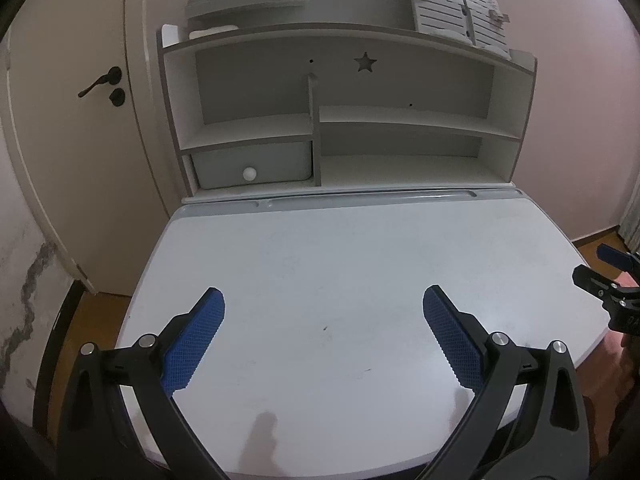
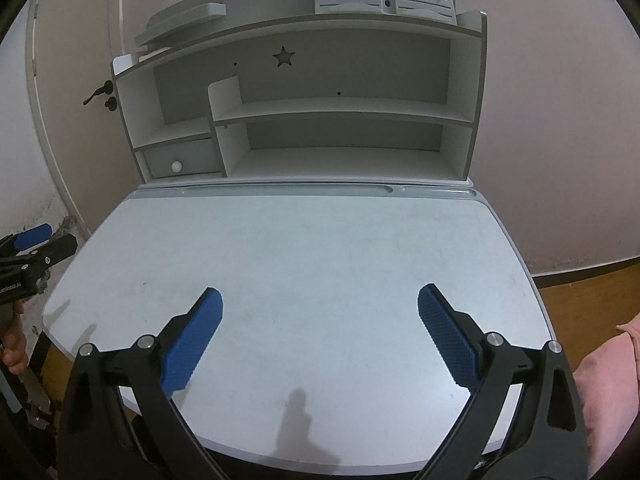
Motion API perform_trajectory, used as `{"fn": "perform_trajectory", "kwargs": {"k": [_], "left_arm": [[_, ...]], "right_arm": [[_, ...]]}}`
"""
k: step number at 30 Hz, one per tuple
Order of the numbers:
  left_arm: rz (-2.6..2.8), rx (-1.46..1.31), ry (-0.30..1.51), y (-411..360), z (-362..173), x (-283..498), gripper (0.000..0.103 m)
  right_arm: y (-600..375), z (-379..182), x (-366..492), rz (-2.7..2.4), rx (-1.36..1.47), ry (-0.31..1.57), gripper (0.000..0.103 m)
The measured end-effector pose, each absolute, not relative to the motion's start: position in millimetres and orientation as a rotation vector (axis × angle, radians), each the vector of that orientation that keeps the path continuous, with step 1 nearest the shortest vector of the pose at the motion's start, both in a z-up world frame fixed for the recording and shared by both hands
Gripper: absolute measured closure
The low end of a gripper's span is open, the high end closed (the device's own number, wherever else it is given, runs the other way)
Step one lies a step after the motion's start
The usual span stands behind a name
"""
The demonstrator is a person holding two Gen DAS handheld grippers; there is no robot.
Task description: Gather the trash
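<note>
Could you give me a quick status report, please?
Left gripper open, empty. Right gripper open, empty. No trash visible on desk. Nothing in the way.

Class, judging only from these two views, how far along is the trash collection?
Done: cannot tell; no trash shows on the desk or shelves. In hand: nothing; the left hand-held gripper and right hand-held gripper are open and empty. Left: no trash or bin is in view.

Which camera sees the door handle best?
The left wrist view: the dark door handle shows whole on the pale door, clear of the shelf unit. In the right wrist view the handle looks smaller and sits right against the shelf's edge.
</note>
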State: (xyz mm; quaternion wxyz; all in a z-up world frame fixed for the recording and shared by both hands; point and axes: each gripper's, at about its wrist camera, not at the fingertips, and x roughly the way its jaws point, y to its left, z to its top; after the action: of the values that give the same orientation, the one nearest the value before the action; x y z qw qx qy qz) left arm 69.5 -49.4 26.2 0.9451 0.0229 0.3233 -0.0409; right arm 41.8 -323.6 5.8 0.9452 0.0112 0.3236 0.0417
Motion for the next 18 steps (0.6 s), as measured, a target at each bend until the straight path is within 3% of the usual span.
{"fn": "perform_trajectory", "kwargs": {"k": [18], "left_arm": [[-0.076,0.048,0.665,-46.1,22.5,66.0,0.006]], "right_arm": [[-330.1,5.2,44.2,0.082,0.031,0.664,0.008]]}}
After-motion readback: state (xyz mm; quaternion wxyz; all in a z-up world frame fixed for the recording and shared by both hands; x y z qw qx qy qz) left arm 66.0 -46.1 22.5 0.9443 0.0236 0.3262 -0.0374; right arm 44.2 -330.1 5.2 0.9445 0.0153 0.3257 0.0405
